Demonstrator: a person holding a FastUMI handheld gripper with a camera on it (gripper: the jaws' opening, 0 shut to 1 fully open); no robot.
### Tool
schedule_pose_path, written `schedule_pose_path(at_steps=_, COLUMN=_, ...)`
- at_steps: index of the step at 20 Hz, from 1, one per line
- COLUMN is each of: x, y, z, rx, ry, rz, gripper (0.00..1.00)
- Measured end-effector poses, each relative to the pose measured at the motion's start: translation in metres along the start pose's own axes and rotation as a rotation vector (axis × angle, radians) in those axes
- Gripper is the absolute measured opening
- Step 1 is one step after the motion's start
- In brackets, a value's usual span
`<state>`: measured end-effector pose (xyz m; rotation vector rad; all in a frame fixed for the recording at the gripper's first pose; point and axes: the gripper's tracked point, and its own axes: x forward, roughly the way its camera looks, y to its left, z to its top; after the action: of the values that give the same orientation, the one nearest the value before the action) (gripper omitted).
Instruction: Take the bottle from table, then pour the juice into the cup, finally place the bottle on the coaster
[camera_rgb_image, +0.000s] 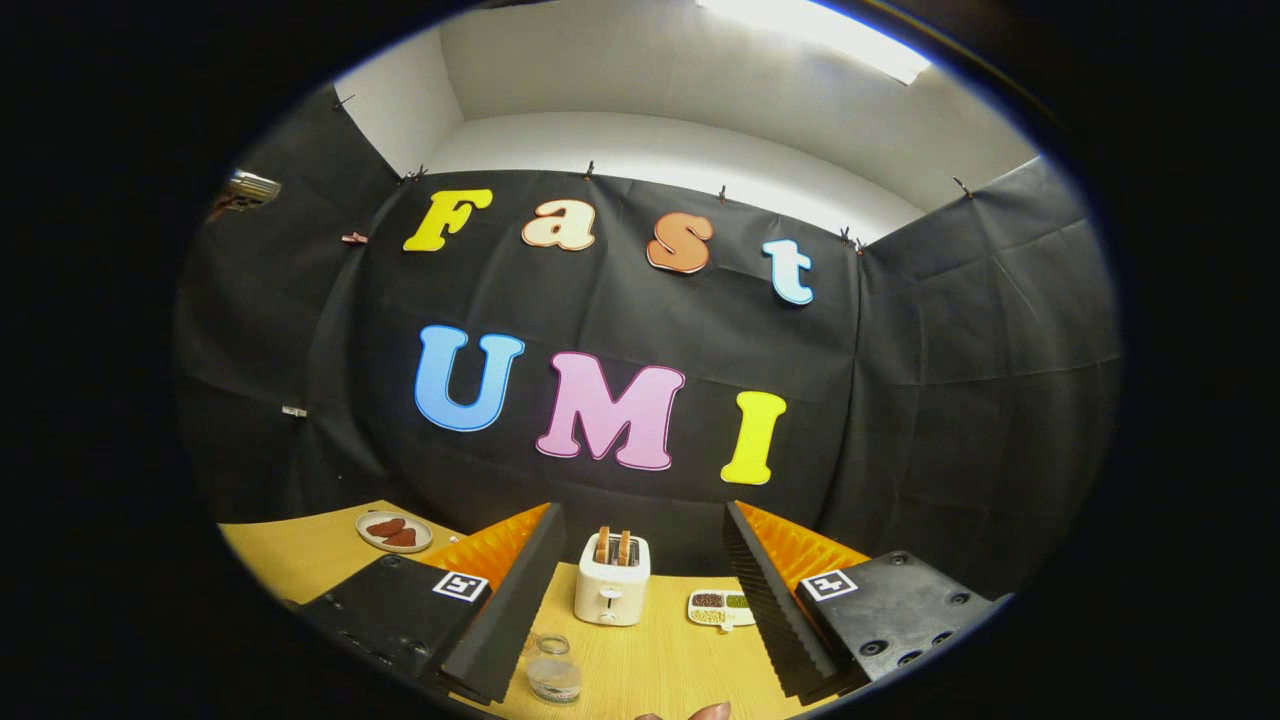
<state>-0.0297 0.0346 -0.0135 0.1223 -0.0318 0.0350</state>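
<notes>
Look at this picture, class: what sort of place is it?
Probably a staged kitchen booth: a wooden table, a toaster holding bread, a plate of food. The hand-held gripper is open.

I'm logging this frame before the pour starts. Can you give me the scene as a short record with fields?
gripper: fingers spread open, holding nothing
between fingers: white toaster with two slices in its slots, a divided dish of small foods beside it
nearer, by one finger: small clear glass jar
beyond the fingers, to the side: plate with reddish pieces
surface: wooden table
lowest edge: fingertips of a hand
</notes>
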Motion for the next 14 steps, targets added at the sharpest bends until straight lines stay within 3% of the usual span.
schedule_pose_path(at_steps=4, x=-0.016, y=0.009, z=-0.031, rx=0.051, ry=0.006, rz=0.048, gripper=0.97)
schedule_pose_path(at_steps=14, x=-0.022, y=0.064, z=-0.177, rx=0.071, ry=0.131, rz=0.192, gripper=0.97)
